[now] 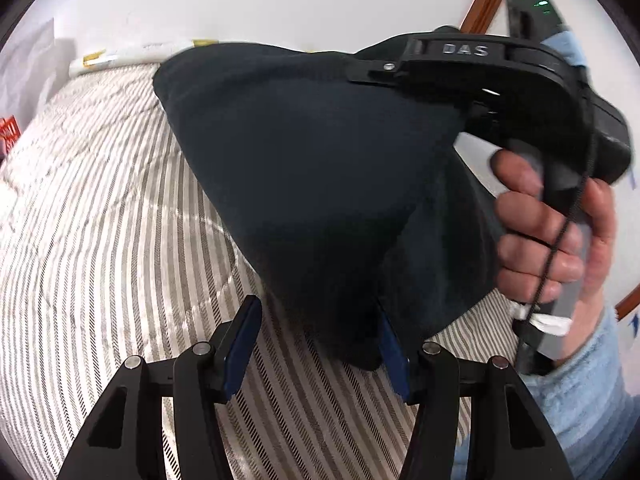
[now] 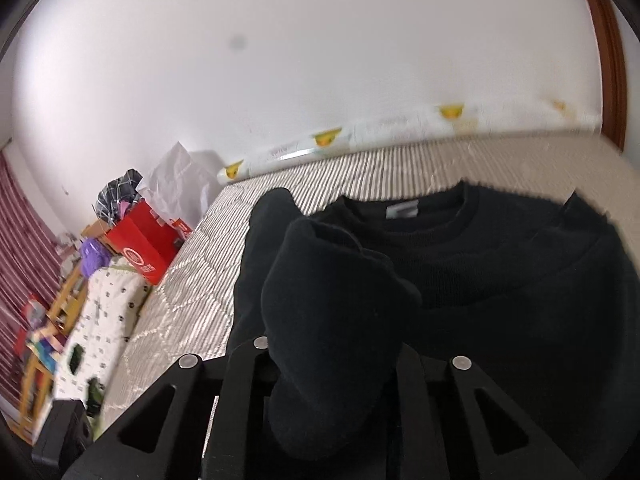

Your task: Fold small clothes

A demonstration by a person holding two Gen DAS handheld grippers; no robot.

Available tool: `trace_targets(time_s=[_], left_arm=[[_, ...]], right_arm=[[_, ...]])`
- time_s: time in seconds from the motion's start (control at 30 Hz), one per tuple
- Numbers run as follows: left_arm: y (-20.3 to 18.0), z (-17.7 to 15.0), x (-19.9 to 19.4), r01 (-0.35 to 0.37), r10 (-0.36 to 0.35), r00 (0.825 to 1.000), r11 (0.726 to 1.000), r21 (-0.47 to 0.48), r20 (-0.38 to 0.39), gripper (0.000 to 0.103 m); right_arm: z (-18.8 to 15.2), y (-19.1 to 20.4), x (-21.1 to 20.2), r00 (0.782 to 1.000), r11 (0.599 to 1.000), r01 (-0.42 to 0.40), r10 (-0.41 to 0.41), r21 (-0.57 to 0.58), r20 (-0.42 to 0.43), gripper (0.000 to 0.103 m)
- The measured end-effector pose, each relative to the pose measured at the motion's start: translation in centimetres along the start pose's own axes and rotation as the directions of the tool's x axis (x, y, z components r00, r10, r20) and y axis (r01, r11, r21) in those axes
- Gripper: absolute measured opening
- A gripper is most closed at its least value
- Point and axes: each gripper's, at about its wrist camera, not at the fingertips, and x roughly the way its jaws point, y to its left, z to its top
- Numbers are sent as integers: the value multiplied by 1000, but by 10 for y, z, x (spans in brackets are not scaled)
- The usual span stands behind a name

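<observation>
Looking through the left wrist view first, the left gripper (image 1: 316, 344) sits at the bottom of the frame with its blue pads (image 1: 240, 352) standing apart, nothing pressed between them; a corner of the black sweater (image 1: 320, 184) hangs down against the right-hand pad. The sweater fills the middle of the frame, lifted off the striped bedspread (image 1: 100, 240). At the upper right the right gripper (image 1: 372, 70) bites into the fabric's top edge, and the person's hand (image 1: 552, 232), in a pale blue sleeve (image 1: 588, 400), squeezes its handle at the right edge.

Turning to the right wrist view, the right gripper's fingertips are buried under a bunched sleeve or fold of the sweater at the lower centre, so it looks clamped on cloth. The neckline with its white label (image 2: 402, 211) lies right of centre, flat on the bedspread. A red bag (image 2: 140, 248) stands at the left.

To fold well, I would carry the pinched part straight across the body, keep it taut, and use the free left gripper to pin or pinch the dangling corner so the edges line up.
</observation>
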Motion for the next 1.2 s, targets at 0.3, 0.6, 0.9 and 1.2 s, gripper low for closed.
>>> trace_targets(time_s=[0.3,0.6,0.9,1.2], left_arm=[[-23,13,16,28,-28,999,1000,-7,18,57],[-72,14,35,72,-71,997,991,110,-12,57],[-98,12,48,39,-39,999,987,158,-2,52],[-74,23,37,39,-40,999,992,121,7,27]], right_arm=[[7,-28,-72,978,991,130,-121,-40,169,14],[-18,-125,-140,917,943,309,-330,121,224,12],[-70,-191,-134,928,920,337,-360,200,92,14],[-88,-201,-146,914,880,377,-404,290,37,61]])
